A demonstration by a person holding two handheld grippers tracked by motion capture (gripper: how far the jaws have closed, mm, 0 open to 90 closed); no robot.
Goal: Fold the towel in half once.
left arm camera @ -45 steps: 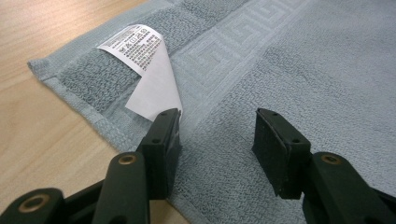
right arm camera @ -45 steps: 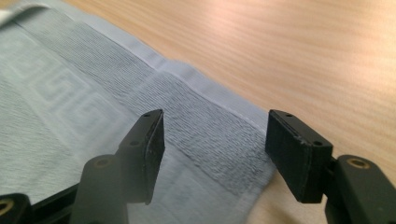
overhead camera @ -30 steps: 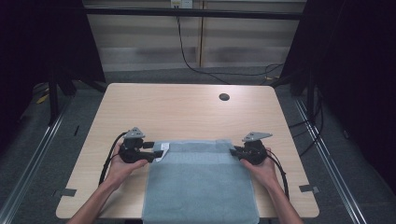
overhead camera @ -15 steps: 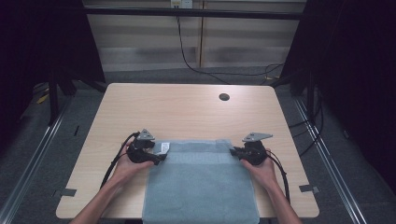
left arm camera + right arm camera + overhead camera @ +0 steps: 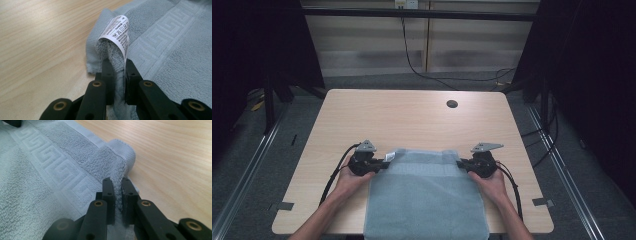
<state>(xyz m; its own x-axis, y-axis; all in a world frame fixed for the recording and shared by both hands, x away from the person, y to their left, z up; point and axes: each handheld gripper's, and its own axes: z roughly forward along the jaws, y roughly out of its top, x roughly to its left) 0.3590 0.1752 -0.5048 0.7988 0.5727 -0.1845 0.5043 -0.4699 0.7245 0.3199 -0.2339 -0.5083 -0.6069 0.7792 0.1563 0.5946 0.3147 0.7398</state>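
Observation:
A pale blue-grey towel (image 5: 424, 195) lies flat on the near half of the wooden table (image 5: 412, 120) and hangs over the front edge. My left gripper (image 5: 384, 162) is shut on the towel's far left corner (image 5: 110, 50), where a white care label (image 5: 117, 30) curls over the pinched cloth. At the far right corner (image 5: 120, 157), my right gripper (image 5: 460, 164) is shut on a bunched fold of the towel. A woven key-pattern band (image 5: 57, 170) runs along the far hem between the two corners.
A round cable hole (image 5: 452, 104) sits near the table's far right. Bare wood stretches across the far half of the table. Black cables trail from both grippers over the near edge. Dark frame posts and floor rails flank the table.
The left gripper has slid right to the towel's far left corner and shut on it. The right gripper has stayed at the far right corner.

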